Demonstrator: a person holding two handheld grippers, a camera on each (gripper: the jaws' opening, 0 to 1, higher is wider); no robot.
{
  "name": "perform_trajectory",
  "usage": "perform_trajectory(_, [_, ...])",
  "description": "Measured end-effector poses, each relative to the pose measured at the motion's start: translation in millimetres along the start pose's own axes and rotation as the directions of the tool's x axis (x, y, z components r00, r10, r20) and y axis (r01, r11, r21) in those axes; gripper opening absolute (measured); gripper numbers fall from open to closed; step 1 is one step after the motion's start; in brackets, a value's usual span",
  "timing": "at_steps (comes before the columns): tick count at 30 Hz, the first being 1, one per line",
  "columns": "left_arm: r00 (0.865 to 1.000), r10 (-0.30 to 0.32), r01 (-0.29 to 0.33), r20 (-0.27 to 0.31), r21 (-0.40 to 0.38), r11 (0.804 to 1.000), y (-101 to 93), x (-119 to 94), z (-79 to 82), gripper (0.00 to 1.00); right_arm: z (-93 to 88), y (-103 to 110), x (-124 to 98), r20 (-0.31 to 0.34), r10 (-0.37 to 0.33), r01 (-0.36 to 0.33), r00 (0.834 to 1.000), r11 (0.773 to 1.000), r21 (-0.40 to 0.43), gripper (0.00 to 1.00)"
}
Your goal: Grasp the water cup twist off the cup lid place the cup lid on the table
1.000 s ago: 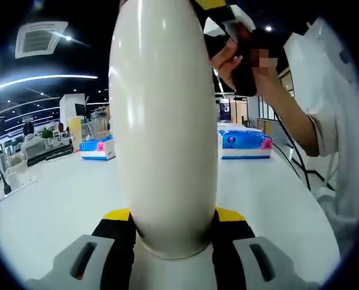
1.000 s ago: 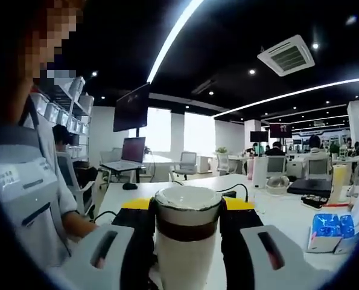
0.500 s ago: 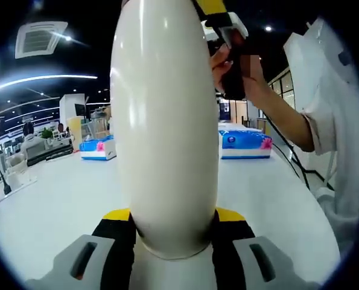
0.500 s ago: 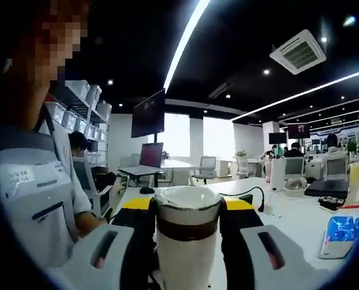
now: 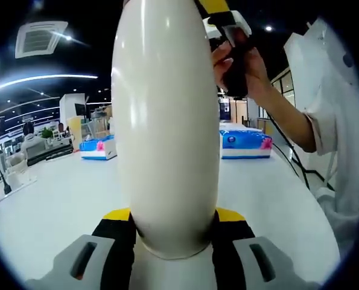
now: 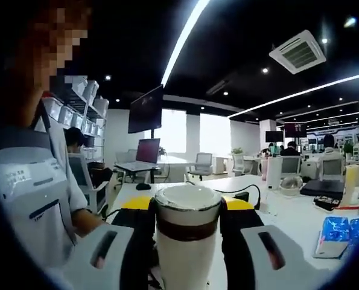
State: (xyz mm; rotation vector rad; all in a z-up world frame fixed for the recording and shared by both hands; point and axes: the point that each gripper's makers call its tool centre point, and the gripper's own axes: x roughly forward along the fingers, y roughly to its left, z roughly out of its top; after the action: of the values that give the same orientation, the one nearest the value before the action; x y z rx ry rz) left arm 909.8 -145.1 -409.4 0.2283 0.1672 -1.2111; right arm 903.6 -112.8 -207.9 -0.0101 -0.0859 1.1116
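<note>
White, smooth water cup [image 5: 166,127] clamped by left gripper [image 5: 170,241]; right gripper [image 6: 187,226] pinches its round lid [image 6: 187,208].

Your left gripper [image 5: 167,254] shows grey outer shells, black inner faces and yellow tips; your right gripper [image 6: 188,241] has the same grey, black and yellow. The water cup [image 5: 165,121] is glossy cream-white. Its cup lid [image 6: 187,208] is cream-white with a silvery rim and a dark brown band. The table [image 5: 64,193] is white. The tissue packs [image 5: 244,144] are blue with pink patches.
</note>
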Motion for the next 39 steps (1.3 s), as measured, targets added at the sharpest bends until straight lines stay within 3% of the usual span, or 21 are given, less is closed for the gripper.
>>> perform_trajectory(3, [1.000, -0.001, 0.001, 0.000, -0.002, 1.000, 0.1, 0, -0.1, 0.51, 2.3, 1, -1, -0.006, -0.017, 0.017, 1.000, 1.000, -0.012, 0.48])
perform_trajectory(5, [1.000, -0.001, 0.001, -0.001, -0.002, 1.000, 0.2, 0, -0.2, 0.51, 3.9, 0, -2, -0.008, -0.037, 0.038, 0.999, 0.999, 0.005, 0.57])
perform_trajectory(8, [1.000, -0.001, 0.001, -0.001, -0.002, 1.000, 0.3, -1, -0.3, 0.51, 6.7, -3, -7, -0.011, -0.114, 0.115, 0.993, 0.993, 0.010, 0.61])
perform_trajectory(10, [1.000, 0.000, 0.000, -0.001, -0.001, 1.000, 0.4, -1, -0.4, 0.51, 5.5, -5, -11, -0.027, -0.186, 0.186, 0.982, 0.982, -0.012, 0.61])
perform_trajectory(12, [1.000, 0.000, 0.000, -0.002, -0.001, 1.000, 0.5, -1, -0.5, 0.51, -1.2, -8, -13, -0.074, -0.269, 0.267, 0.960, 0.963, -0.031, 0.61])
perform_trajectory(18, [1.000, -0.001, 0.001, -0.002, -0.001, 1.000, 0.6, -1, -1.0, 0.51, -0.2, 6, -6, -0.053, -0.348, 0.346, 0.936, 0.937, -0.039, 0.73])
perform_trajectory(21, [1.000, -0.001, 0.001, -0.002, -0.001, 1.000, 0.8, -1, -1.1, 0.50, 2.8, 8, -2, -0.017, -0.411, 0.409, 0.912, 0.911, -0.057, 0.76])
perform_trajectory(23, [1.000, -0.001, 0.001, -0.003, -0.001, 1.000, 0.8, -1, -1.1, 0.50, 4.6, 4, -5, -0.001, -0.464, 0.463, 0.886, 0.884, -0.064, 0.76])
perform_trajectory(25, [1.000, -0.001, 0.001, -0.003, 0.000, 1.000, 0.8, -1, -1.0, 0.50, 5.1, 0, -9, 0.023, -0.526, 0.527, 0.850, 0.849, -0.035, 0.77])
perform_trajectory(29, [1.000, -0.001, 0.001, -0.003, 0.001, 1.000, 0.8, -1, -0.9, 0.50, 4.6, -1, -13, 0.044, -0.568, 0.568, 0.822, 0.823, -0.003, 0.82])
perform_trajectory(31, [1.000, -0.001, 0.001, -0.003, 0.001, 1.000, 1.0, -1, -0.7, 0.50, 2.8, -4, -16, 0.049, -0.621, 0.622, 0.782, 0.783, 0.002, 0.83])
perform_trajectory(33, [1.000, -0.001, 0.001, -0.003, 0.000, 1.000, 1.2, -1, -0.7, 0.50, -1.2, -4, -13, 0.031, -0.649, 0.649, 0.760, 0.760, -0.022, 0.84])
perform_trajectory(39, [1.000, -0.001, 0.001, -0.003, 0.000, 1.000, 1.6, -1, -0.6, 0.50, -2.5, -5, -7, 0.028, -0.687, 0.688, 0.726, 0.726, -0.020, 0.82])
